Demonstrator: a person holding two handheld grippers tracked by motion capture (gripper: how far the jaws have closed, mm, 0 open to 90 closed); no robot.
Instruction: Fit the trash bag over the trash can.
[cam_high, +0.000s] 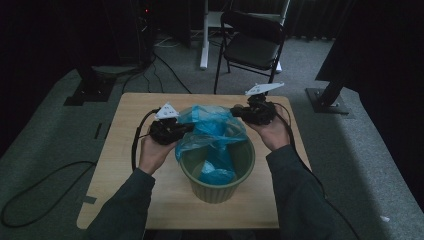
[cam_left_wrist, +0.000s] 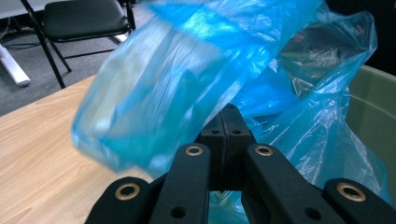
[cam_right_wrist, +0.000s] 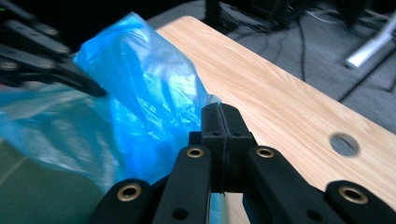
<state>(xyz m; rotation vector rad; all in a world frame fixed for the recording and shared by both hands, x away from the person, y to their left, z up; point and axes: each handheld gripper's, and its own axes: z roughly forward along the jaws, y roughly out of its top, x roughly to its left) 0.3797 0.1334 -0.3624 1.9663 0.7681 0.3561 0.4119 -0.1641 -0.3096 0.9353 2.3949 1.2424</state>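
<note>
Right now I am holding both pairs of jaws pressed together on thin blue plastic. At the bottom centre of the left gripper view, my left gripper (cam_left_wrist: 229, 112) is pinching a fold of the blue bag (cam_left_wrist: 187, 79), whose film is billowing up and across the upper half of that frame. In the right gripper view, my right gripper (cam_right_wrist: 220, 112) is clamping another edge of the same bag, a small tuft of plastic poking out above the closed tips, while the left gripper's dark linkage is showing at the upper left.

From the high view, the left gripper (cam_high: 186, 127) and right gripper (cam_high: 236, 111) are sitting either side of the bag's raised mouth at frame centre, each carried in a hand (cam_high: 154, 152). The bag is hanging down into the green ribbed bin (cam_high: 217, 187), which is standing just below centre on the wooden table (cam_high: 125, 150). Beyond the table, at the top of the frame, a black folding chair (cam_high: 252, 42) is standing on grey carpet (cam_high: 50, 130).
</note>
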